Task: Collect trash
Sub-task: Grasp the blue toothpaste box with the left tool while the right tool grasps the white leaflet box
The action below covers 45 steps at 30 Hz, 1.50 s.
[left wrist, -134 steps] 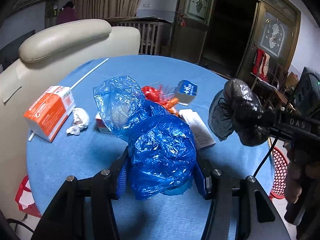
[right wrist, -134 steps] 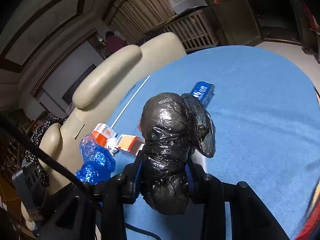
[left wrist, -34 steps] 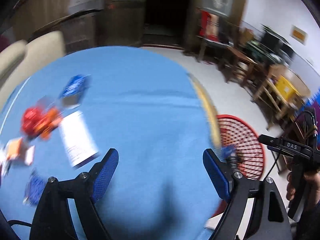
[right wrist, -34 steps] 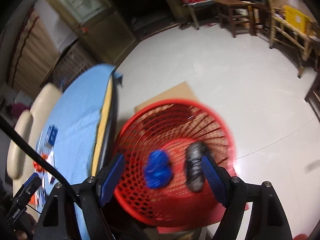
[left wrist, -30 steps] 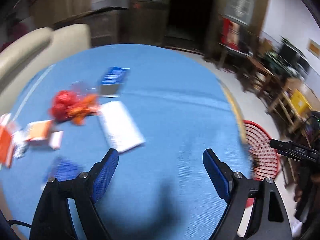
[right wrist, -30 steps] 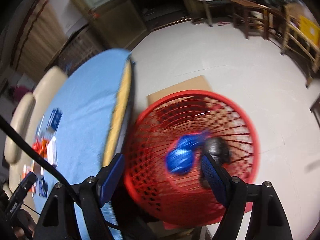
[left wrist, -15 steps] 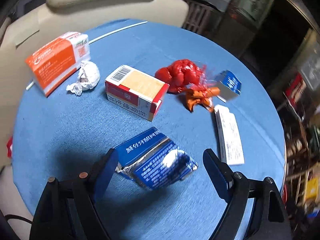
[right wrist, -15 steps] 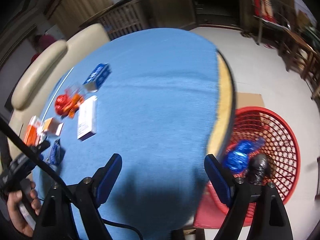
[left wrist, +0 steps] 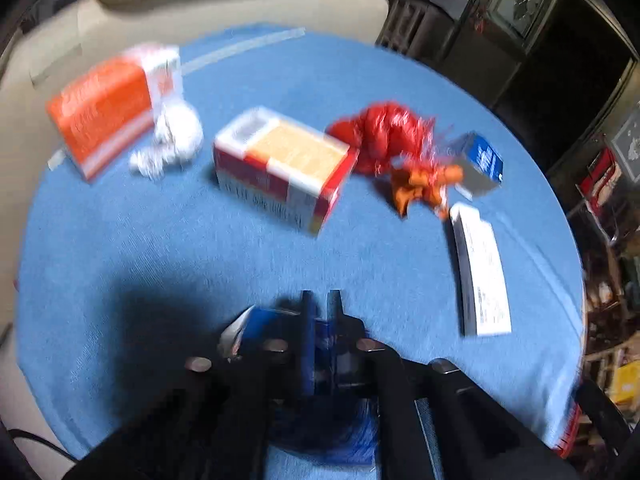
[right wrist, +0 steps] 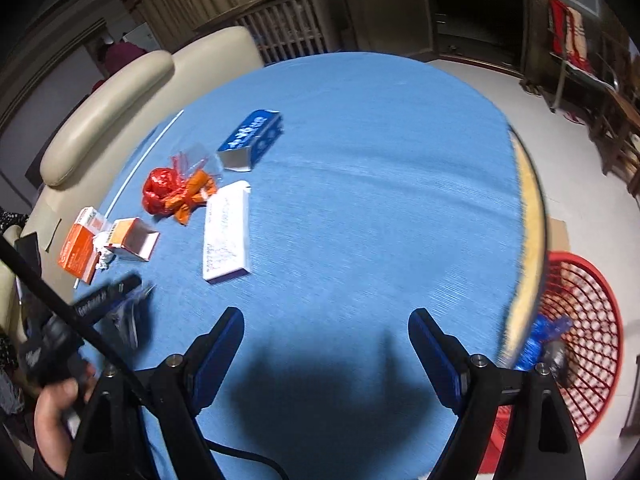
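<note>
Left tool (left wrist: 320, 304) tilts steeply down, just pinched onto the blue wrapper (left wrist: 256, 320); right tool (right wrist: 326, 330) spread, empty.

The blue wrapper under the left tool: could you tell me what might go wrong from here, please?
1. The left tool is shut on the flattened blue wrapper only at one part of it; thin foil may slip out on the way to the red basket.
2. The basket stands on the floor past the table edge, so a dropped wrapper could miss it.
3. The right tool is open and empty; reaching for the white box could cross the left hand.
</note>
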{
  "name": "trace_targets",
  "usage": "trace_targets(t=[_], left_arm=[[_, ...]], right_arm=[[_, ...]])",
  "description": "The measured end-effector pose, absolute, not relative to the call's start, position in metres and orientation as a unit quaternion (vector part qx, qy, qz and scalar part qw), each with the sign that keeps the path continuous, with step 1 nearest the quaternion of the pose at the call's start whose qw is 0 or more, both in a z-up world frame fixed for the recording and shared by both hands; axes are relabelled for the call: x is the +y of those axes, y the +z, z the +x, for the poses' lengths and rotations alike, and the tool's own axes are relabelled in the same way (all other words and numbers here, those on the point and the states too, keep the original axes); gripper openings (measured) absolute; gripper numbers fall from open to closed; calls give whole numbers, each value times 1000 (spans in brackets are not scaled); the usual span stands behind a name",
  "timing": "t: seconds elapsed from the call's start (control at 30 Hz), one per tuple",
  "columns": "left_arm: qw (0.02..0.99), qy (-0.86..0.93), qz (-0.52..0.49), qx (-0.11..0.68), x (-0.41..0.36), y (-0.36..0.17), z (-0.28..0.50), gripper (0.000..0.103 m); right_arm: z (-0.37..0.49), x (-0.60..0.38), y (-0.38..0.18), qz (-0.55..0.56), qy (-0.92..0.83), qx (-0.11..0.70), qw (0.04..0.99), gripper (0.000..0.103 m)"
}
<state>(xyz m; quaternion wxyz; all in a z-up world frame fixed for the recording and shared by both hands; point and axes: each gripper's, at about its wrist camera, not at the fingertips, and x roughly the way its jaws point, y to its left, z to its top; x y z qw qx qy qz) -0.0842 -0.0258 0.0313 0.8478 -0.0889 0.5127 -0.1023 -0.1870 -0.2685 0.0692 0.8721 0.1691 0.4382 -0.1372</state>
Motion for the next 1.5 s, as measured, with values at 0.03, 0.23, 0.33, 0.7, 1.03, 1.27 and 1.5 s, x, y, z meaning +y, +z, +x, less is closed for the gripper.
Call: trace_targets(t=[0.03,0.23,0.33,0.7,1.03,1.27,1.5], left_arm=[[842,-116,-96,518,-22,28,-85,4],[862,-106,-118,482,14,41,-110,90],[867,-112,-137,466,26,56,-114,90],[861,-90,-25,500,-12,33,-146,90],[877,-122,3,464,-7,46,-144,73],[883,-114,-7,456,7,56,-136,73],[884,-128,-5,450,1,61,-138,73]], right_arm=[[-181,-265,65,169,-129,440,873,87],[-153,-236,48,146,-89,447,878,87],[-149,-232,42,149,-82,447,878,87],[-144,-228,36,156,-78,454,874,87],[-107,-214,32,131,-59,449,882,87],[-63,-199,8,94,-66,482,869,86],[-84,-198,6,69,-89,476,872,48]])
